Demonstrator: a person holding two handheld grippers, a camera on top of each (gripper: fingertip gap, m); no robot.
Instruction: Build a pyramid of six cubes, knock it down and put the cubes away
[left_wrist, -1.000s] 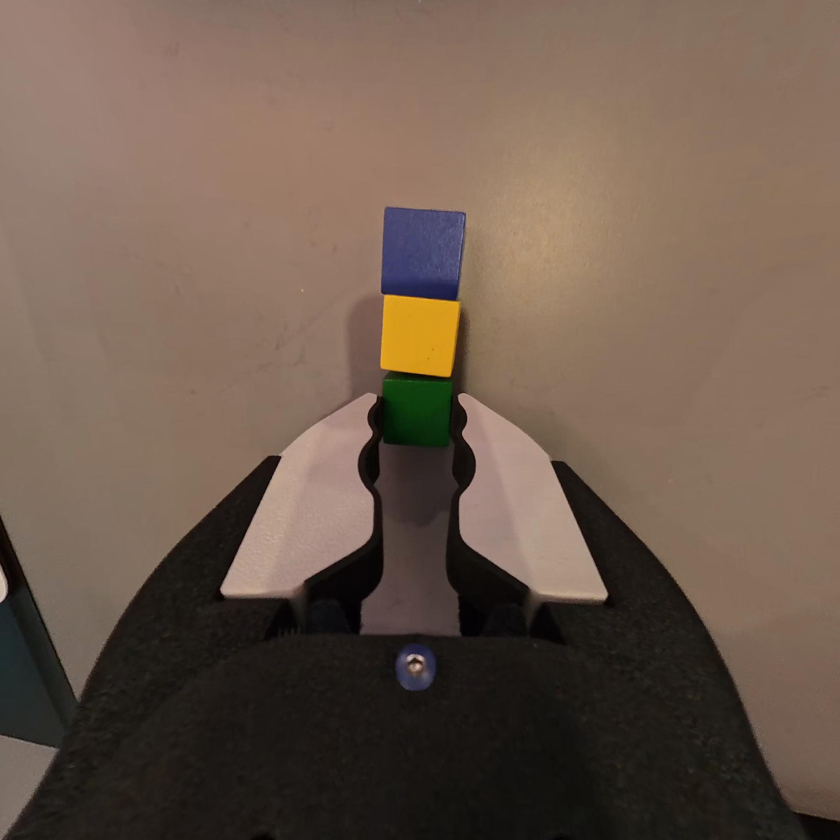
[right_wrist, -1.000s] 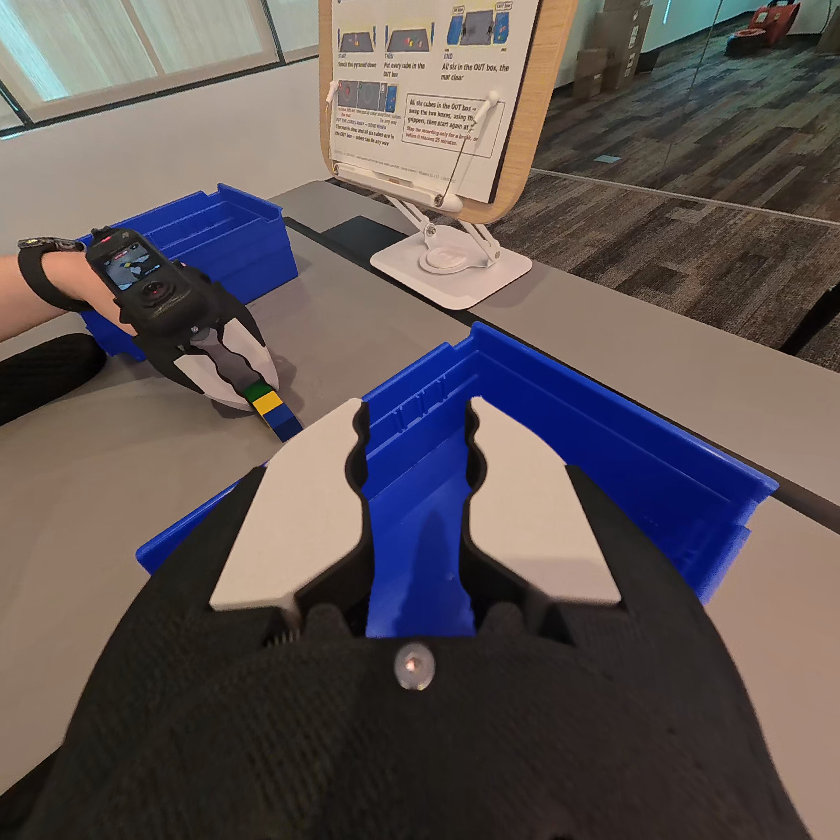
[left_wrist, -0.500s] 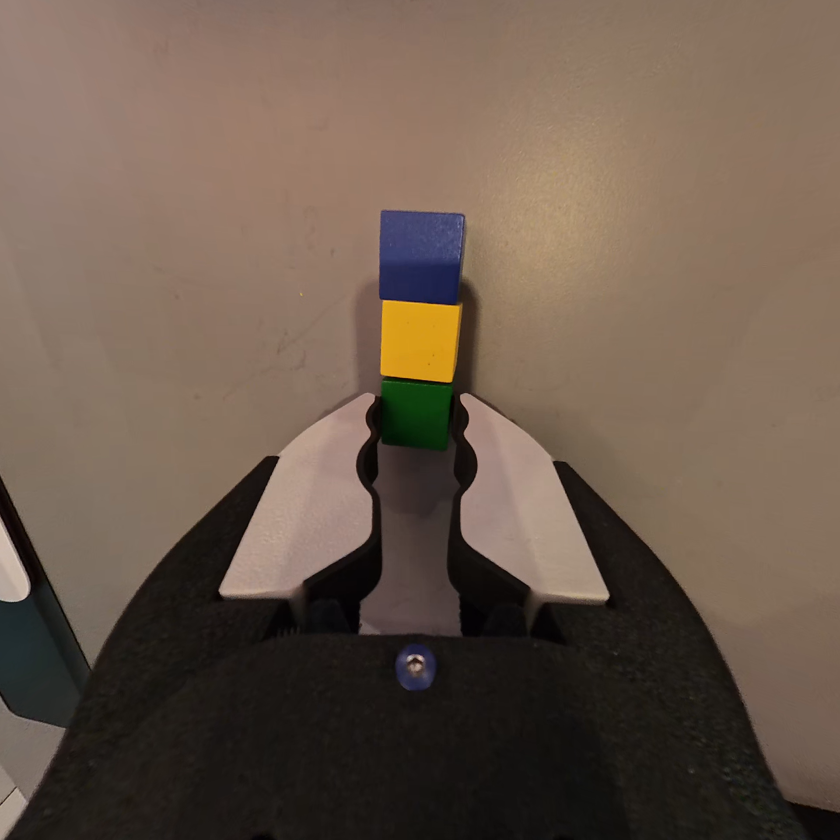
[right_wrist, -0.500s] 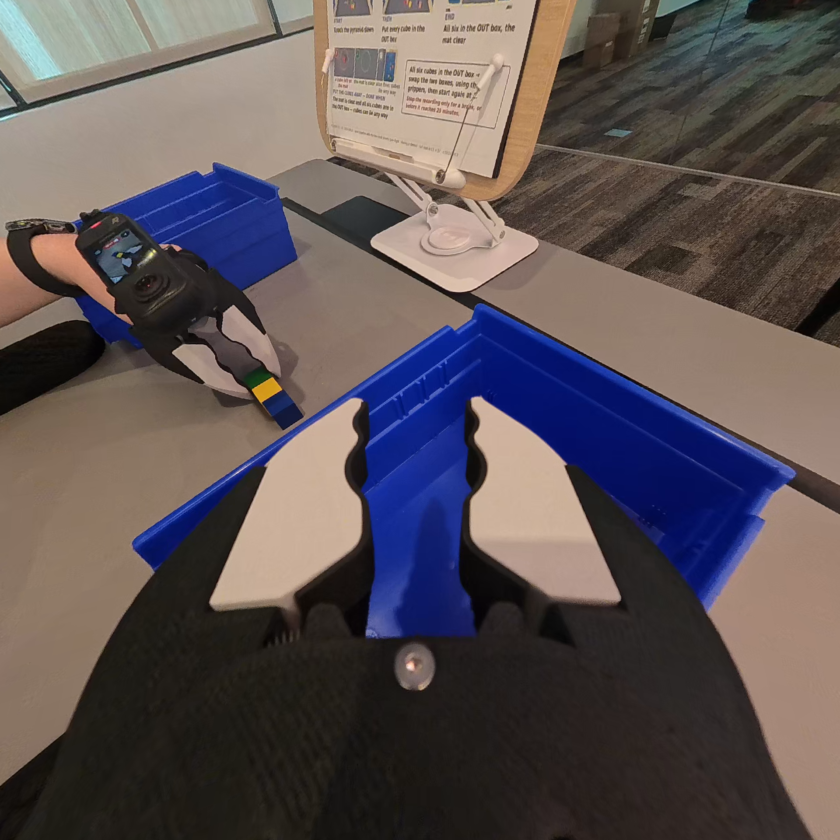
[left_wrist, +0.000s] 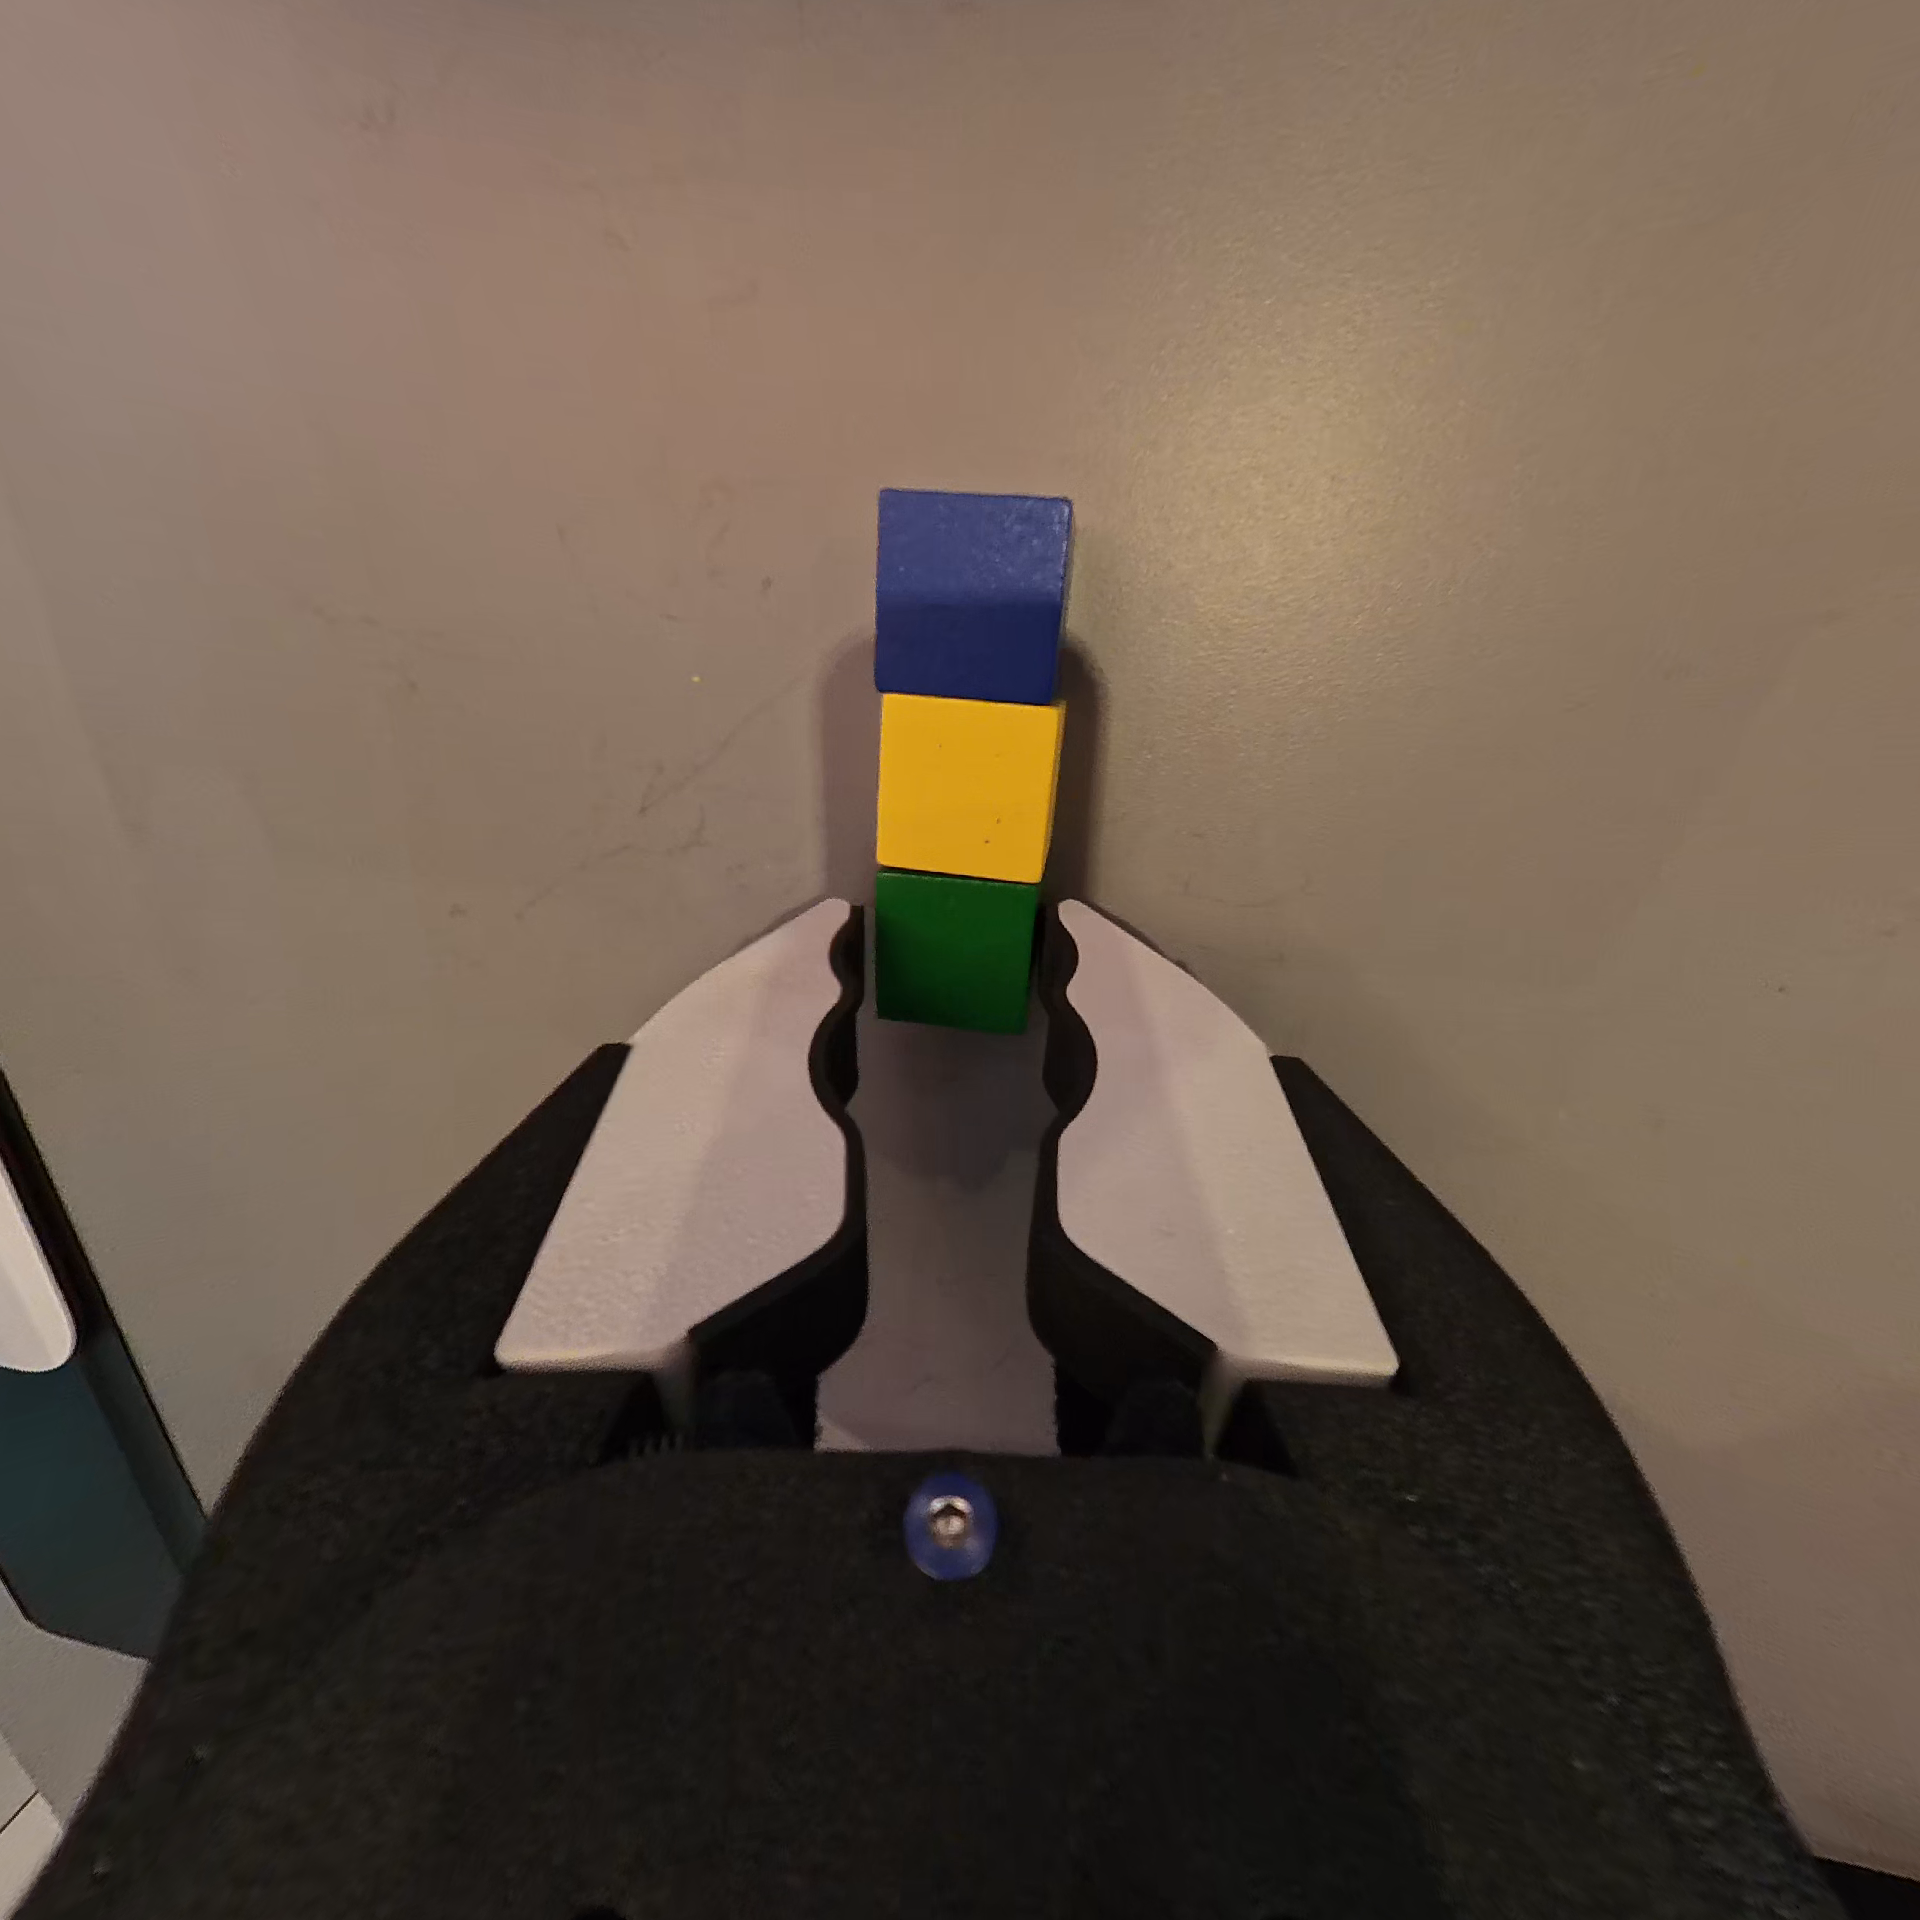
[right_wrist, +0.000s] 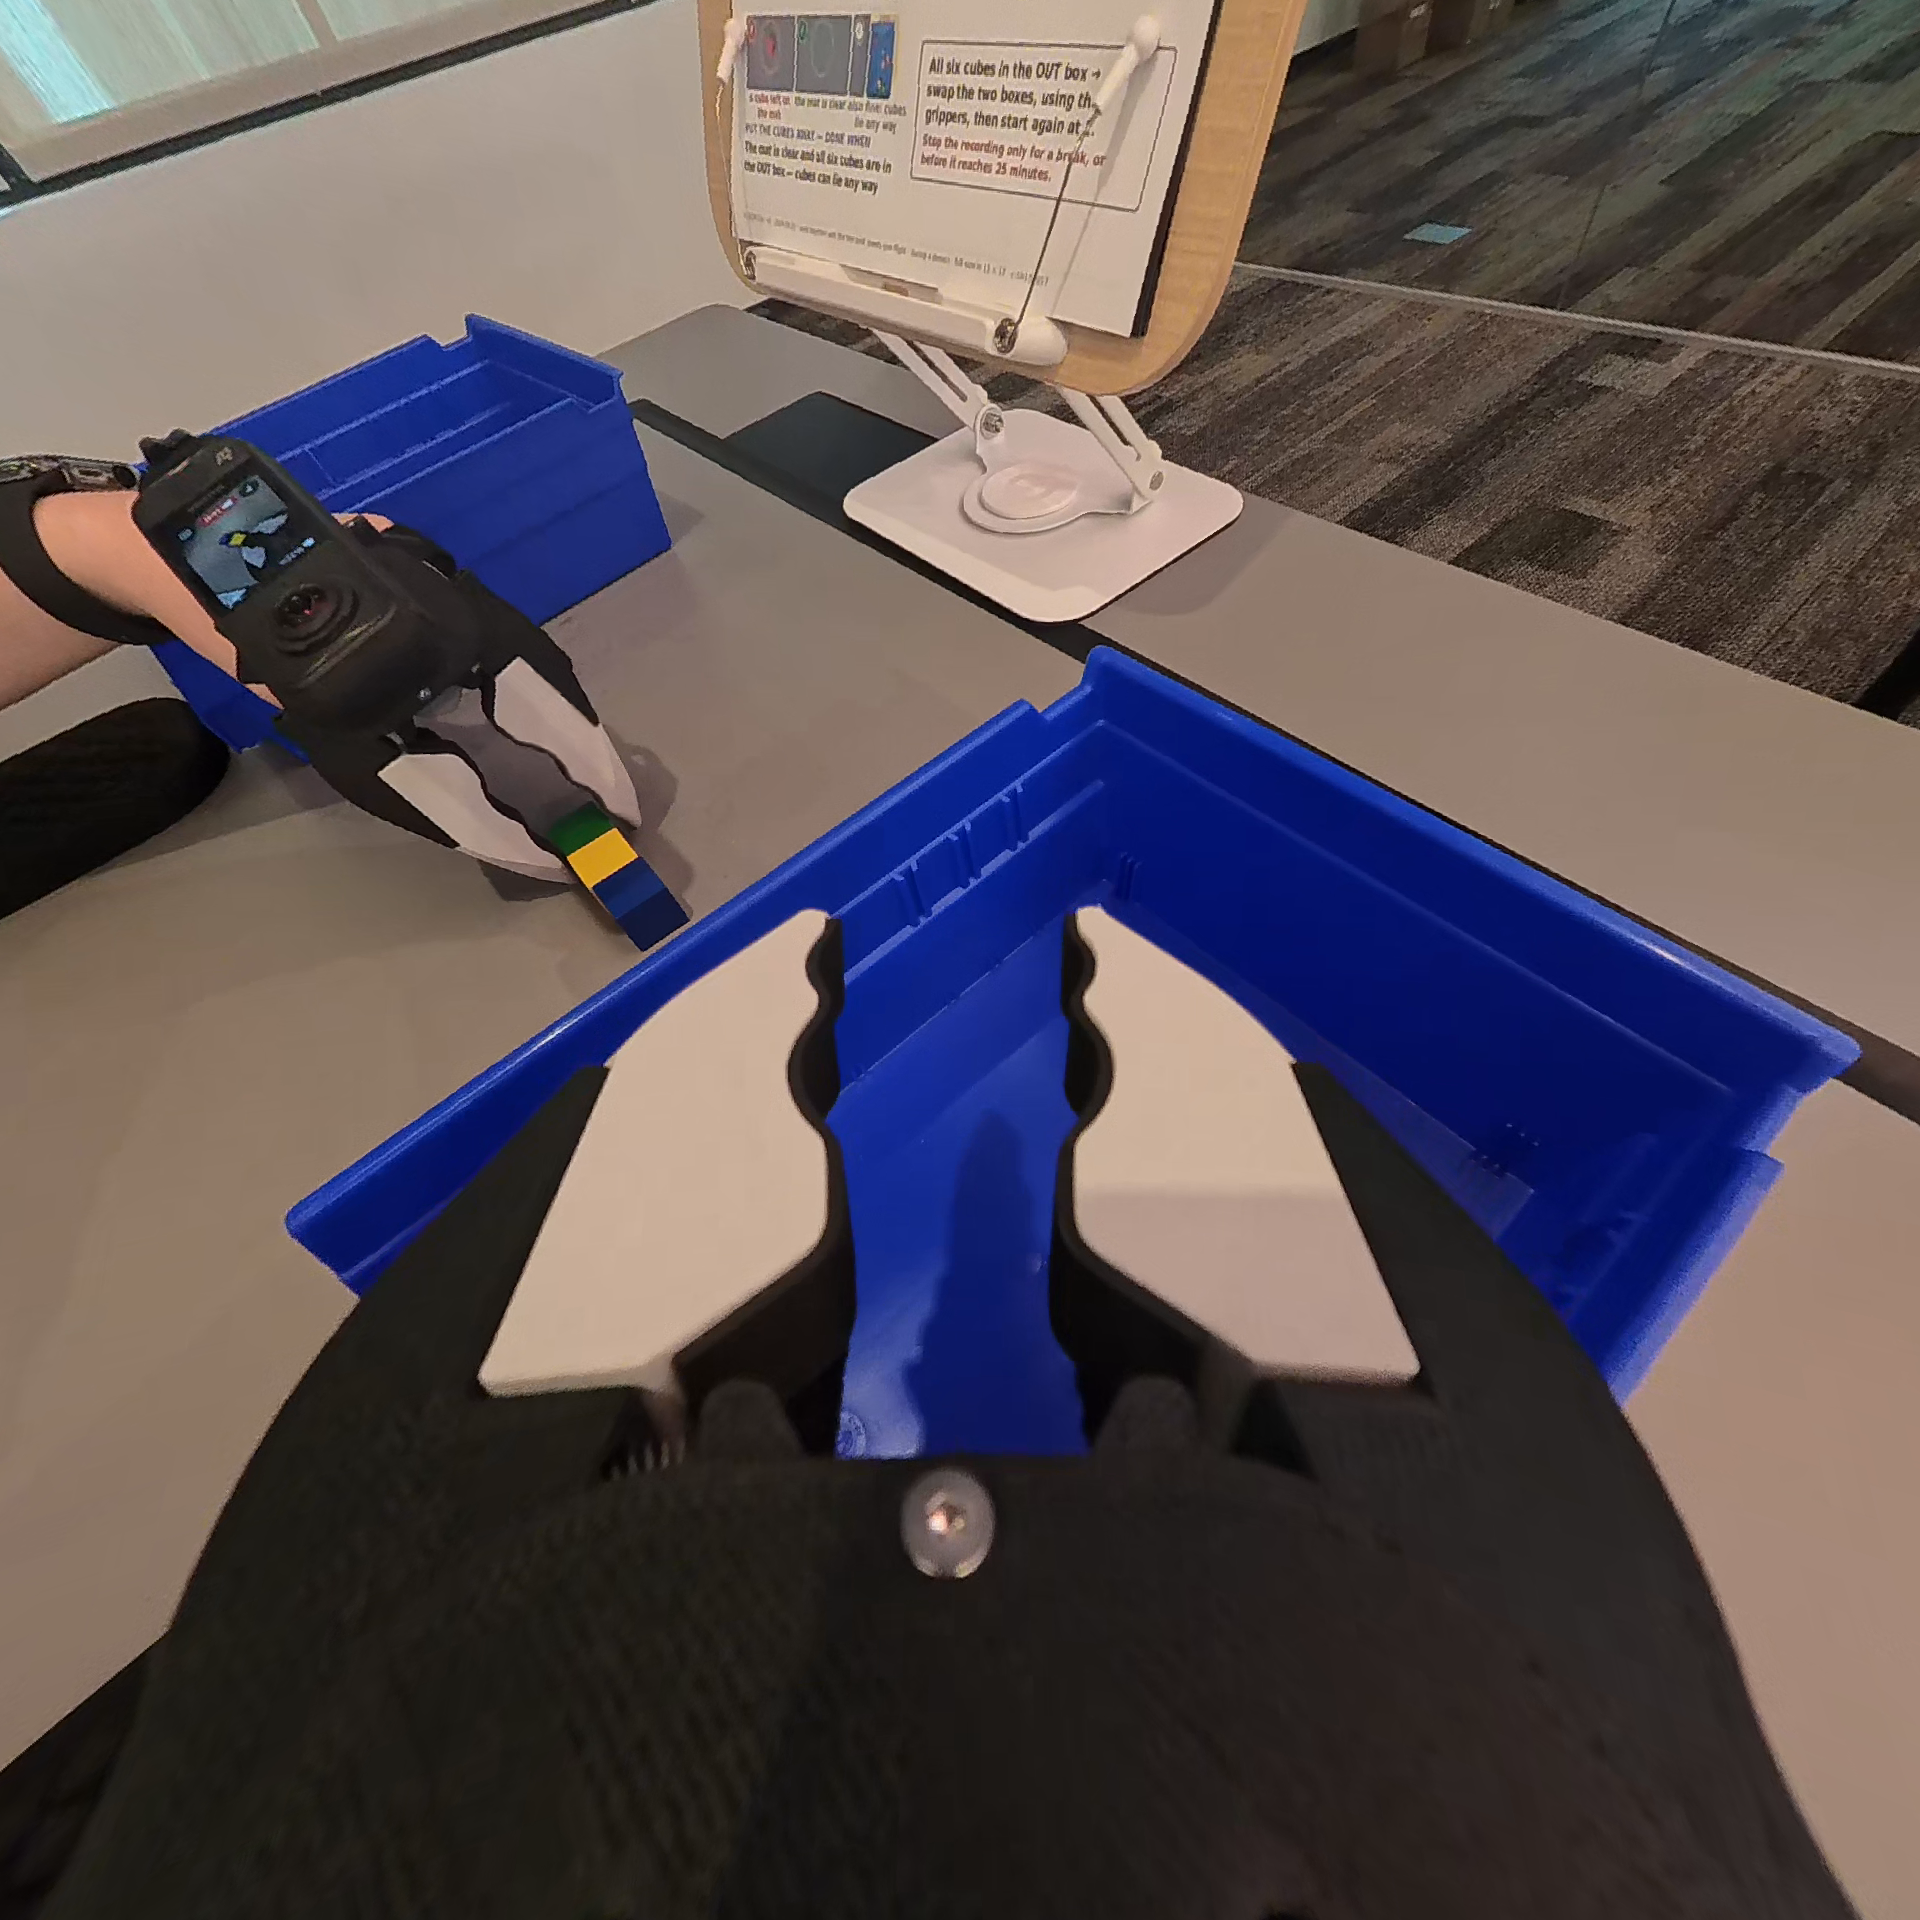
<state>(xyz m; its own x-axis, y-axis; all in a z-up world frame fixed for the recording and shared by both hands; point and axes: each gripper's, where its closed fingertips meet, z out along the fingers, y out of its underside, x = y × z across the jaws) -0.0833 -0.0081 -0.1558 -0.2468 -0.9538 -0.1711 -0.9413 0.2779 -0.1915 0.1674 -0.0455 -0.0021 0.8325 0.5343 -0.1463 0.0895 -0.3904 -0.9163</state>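
Three cubes lie in a touching row on the grey table (left_wrist: 416, 520): green (left_wrist: 956, 951), yellow (left_wrist: 966, 784), blue (left_wrist: 971, 592). My left gripper (left_wrist: 951, 920) is shut on the green cube at the near end of the row, low on the table. The right wrist view shows the same row, green (right_wrist: 578, 828), yellow (right_wrist: 603, 860) and blue (right_wrist: 644, 906), with the left gripper (right_wrist: 582, 840) held by a hand. My right gripper (right_wrist: 945, 925) is open and empty, above the near blue bin (right_wrist: 1455, 862), whose visible floor holds no cubes.
A second blue bin (right_wrist: 447, 436) stands behind the left gripper. A white stand (right_wrist: 1039, 509) holding an instruction sheet on a wooden board is at the table's far edge. A black padded sleeve (right_wrist: 94, 790) lies at the left. Beyond the table is dark patterned floor. The left gripper's tips are roughly 30 cm from the right gripper's.
The right gripper has moved forward and lower over the near bin, still open. The left gripper has stayed on the green cube with barely any shift.
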